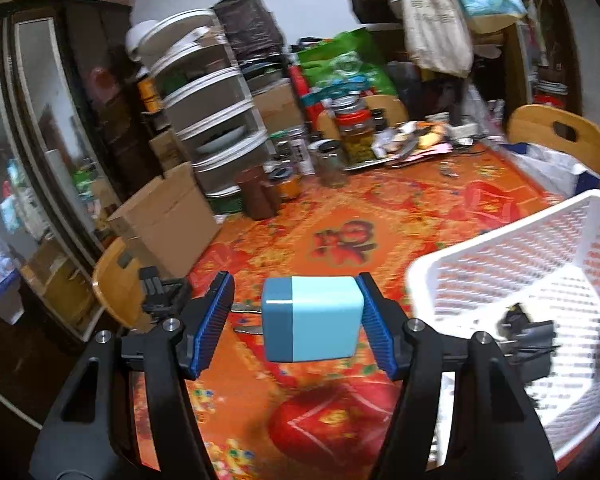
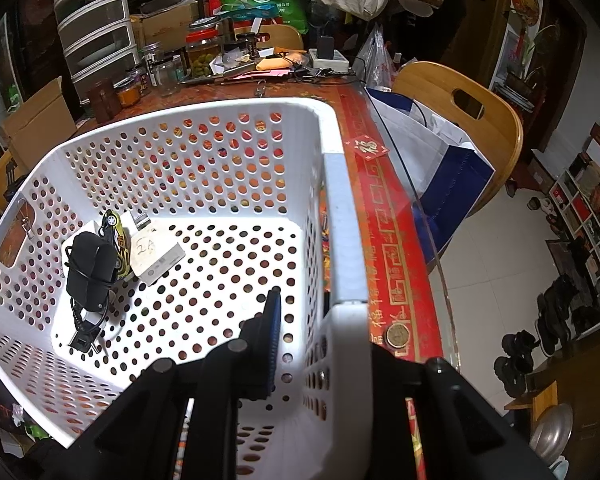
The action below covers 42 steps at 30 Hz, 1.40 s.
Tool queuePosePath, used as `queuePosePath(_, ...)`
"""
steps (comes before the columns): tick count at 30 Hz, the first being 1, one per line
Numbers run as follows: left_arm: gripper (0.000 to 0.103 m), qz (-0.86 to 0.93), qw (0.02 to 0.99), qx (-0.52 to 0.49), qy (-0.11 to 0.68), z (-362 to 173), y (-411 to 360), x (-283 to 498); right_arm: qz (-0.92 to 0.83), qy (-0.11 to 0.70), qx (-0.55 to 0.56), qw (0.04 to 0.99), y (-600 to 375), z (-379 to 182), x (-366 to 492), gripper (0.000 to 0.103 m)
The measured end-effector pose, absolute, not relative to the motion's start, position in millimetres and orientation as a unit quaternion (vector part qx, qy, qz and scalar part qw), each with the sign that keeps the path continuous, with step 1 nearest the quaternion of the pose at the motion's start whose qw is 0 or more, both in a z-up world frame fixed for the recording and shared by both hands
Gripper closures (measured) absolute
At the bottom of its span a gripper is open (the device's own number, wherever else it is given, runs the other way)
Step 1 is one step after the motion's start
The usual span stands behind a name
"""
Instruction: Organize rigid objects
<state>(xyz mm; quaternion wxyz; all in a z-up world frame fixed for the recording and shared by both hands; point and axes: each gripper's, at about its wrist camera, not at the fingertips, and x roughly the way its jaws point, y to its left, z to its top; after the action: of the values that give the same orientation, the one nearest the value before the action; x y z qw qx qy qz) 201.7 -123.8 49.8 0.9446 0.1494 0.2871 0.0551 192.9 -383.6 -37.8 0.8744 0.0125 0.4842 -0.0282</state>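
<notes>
A two-tone blue plug charger (image 1: 312,320) hangs above the orange patterned tablecloth (image 1: 340,208). My left gripper (image 1: 296,316) is shut on it, its metal prongs pointing at the left pad. To its right stands the white perforated basket (image 1: 500,264) with a black adapter (image 1: 528,332) inside. In the right wrist view my right gripper (image 2: 332,320) is shut on the near wall of the basket (image 2: 340,216), one finger (image 2: 270,340) inside and the other hidden behind the wall. On the basket floor lie a black adapter (image 2: 90,272), a yellow toy car (image 2: 116,232) and a white box (image 2: 156,256).
Jars (image 1: 352,136), a tray of clutter and a plastic drawer tower (image 1: 212,120) crowd the far side of the table. A cardboard box (image 1: 168,220) and wooden chairs (image 1: 560,132) ring it. A coin (image 2: 396,336) lies by the table's glass edge, and a blue-white bag (image 2: 440,160) sits on a chair.
</notes>
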Motion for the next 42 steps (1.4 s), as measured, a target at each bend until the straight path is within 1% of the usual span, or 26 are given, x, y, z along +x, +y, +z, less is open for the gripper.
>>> queuePosePath(5, 0.043, -0.036, 0.931, 0.162, 0.326, 47.1, -172.7, 193.6, -0.027, 0.484, 0.012, 0.875, -383.8, -37.8, 193.5, 0.084)
queuePosePath(8, 0.043, -0.093, 0.903, 0.177, 0.380, 30.6, -211.2, 198.8, -0.026, 0.483, 0.013, 0.875, -383.2, -37.2, 194.3, 0.084)
queuePosePath(12, 0.043, -0.109, 0.868, 0.221, 0.431, 1.7, -247.4, 208.0, -0.026, 0.483, 0.013, 0.875, -383.3, -37.2, 194.3, 0.084)
queuePosePath(16, 0.043, -0.102, 0.843, 0.253, 0.463, -22.1, -263.6, 213.2, -0.023, 0.482, 0.014, 0.876, -382.4, -36.6, 194.5, 0.084)
queuePosePath(19, 0.043, -0.113, 0.831, 0.249, 0.484, -33.6, -262.0, 221.3, -0.021, 0.482, 0.015, 0.876, -382.1, -36.7, 195.0, 0.084)
queuePosePath(22, 0.042, -0.121, 0.828, 0.237, 0.494, -34.4, -261.0, 228.1, -0.020, 0.482, 0.016, 0.876, -382.3, -36.8, 195.4, 0.084)
queuePosePath(25, 0.031, -0.121, 0.826, 0.247, 0.492, -36.5, -259.5, 232.6, -0.020, 0.482, 0.016, 0.876, -382.2, -36.9, 195.5, 0.083)
queuePosePath(26, 0.024, -0.126, 0.827, 0.244, 0.491, -34.9, -258.4, 232.5, -0.020, 0.482, 0.016, 0.876, -382.4, -36.9, 195.6, 0.083)
queuePosePath(28, 0.016, -0.138, 0.832, 0.230, 0.485, -29.2, -253.3, 232.0, -0.021, 0.482, 0.017, 0.876, -382.4, -37.5, 196.0, 0.083)
queuePosePath(30, 0.013, -0.156, 0.845, 0.206, 0.468, -20.6, -246.0, 228.7, -0.021, 0.482, 0.019, 0.875, -383.2, -38.7, 196.1, 0.083)
queuePosePath(32, 0.009, -0.169, 0.858, 0.182, 0.450, -11.8, -239.1, 221.4, -0.018, 0.481, 0.024, 0.876, -385.1, -39.3, 195.9, 0.069)
queuePosePath(33, 0.008, -0.178, 0.870, 0.165, 0.428, -4.3, -231.7, 215.2, -0.025, 0.482, 0.024, 0.876, -386.5, -39.2, 195.3, 0.047)
queuePosePath(34, 0.004, -0.184, 0.880, 0.157, 0.409, 1.4, -225.8, 209.8, -0.037, 0.480, 0.021, 0.876, -387.4, -37.6, 193.4, 0.024)
queuePosePath(35, 0.000, -0.188, 0.891, 0.151, 0.385, 7.4, -219.3, 203.7, -0.046, 0.475, 0.019, 0.878, -389.3, -35.2, 190.1, 0.017)
queuePosePath(37, 0.000, -0.190, 0.914, 0.128, 0.335, 21.3, -198.2, 186.9, -0.061, 0.449, 0.028, 0.891, -393.6, -21.8, 174.0, 0.008)
queuePosePath(39, 0.000, -0.200, 0.925, 0.098, 0.309, 33.0, -176.2, 171.0, -0.074, 0.403, 0.056, 0.910, -397.7, -1.9, 148.8, 0.000)
queuePosePath(42, 0.000, -0.184, 0.942, 0.058, 0.276, 48.4, -136.0, 141.2, -0.085, 0.317, 0.094, 0.940, -389.8, 27.8, 102.1, 0.000)
